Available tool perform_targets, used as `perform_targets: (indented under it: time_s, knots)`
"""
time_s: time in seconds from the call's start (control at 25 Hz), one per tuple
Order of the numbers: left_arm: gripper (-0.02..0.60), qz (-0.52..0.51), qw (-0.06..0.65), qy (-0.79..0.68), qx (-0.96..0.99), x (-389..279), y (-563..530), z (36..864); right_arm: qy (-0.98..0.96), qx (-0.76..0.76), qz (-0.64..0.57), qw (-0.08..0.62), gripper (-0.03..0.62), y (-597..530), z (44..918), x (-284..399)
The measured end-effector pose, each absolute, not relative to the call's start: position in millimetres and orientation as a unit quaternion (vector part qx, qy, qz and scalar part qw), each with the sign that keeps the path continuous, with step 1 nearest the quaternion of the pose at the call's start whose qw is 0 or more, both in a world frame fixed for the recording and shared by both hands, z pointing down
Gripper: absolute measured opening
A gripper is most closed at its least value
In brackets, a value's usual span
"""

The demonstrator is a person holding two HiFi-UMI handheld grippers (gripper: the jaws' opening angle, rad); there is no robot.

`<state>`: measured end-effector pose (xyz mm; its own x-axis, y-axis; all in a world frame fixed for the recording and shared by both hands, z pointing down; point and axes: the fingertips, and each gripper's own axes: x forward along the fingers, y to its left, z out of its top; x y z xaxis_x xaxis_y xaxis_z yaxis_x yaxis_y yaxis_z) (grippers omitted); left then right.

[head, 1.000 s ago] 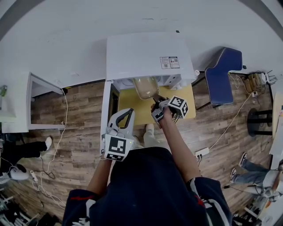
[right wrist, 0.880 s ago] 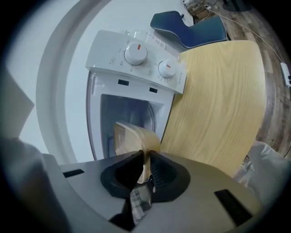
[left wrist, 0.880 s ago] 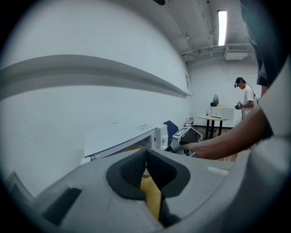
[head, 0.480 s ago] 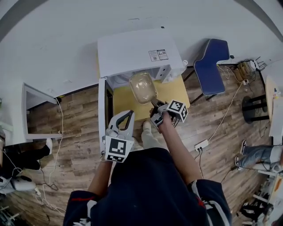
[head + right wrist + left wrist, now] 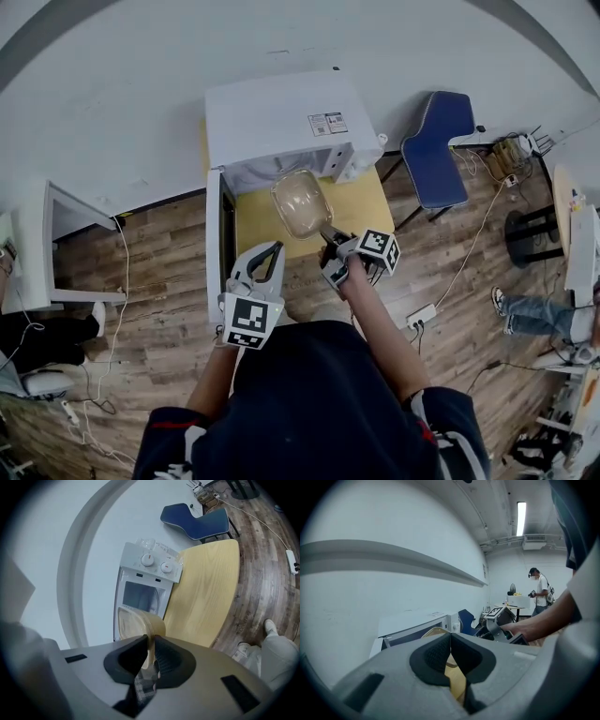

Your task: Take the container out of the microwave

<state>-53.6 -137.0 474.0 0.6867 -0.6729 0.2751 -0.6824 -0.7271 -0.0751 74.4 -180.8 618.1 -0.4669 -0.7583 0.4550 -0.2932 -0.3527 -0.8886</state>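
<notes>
The clear plastic container (image 5: 300, 202) hangs over the yellow table (image 5: 370, 211), just in front of the white microwave (image 5: 277, 117). My right gripper (image 5: 327, 240) is shut on the container's near rim. In the right gripper view the rim (image 5: 150, 639) is pinched between the dark pads, with the open microwave (image 5: 143, 595) beyond. My left gripper (image 5: 272, 249) floats beside the open microwave door (image 5: 216, 248), shut with nothing in it. In the left gripper view its pads (image 5: 438, 656) meet in front of the container's edge (image 5: 435, 631).
A blue chair (image 5: 436, 145) stands right of the table. A white cabinet (image 5: 42, 244) is at the left. Cables and a power strip (image 5: 420, 317) lie on the wood floor. Another person (image 5: 540, 590) stands far back by a table.
The container has come out of the microwave cavity and toward me over the table, drawn by the right gripper. The left gripper has shifted slightly, still shut.
</notes>
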Motion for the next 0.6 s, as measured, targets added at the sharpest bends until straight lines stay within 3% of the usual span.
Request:
perform_targets:
  time_s: [0.6]
  knots:
    - [0.017,0.14,0.016,-0.395,0.908,-0.6,-99.9,463.1,0.575,-0.457,-0.66,0.158,0.044,-121.1,586.4,123.1]
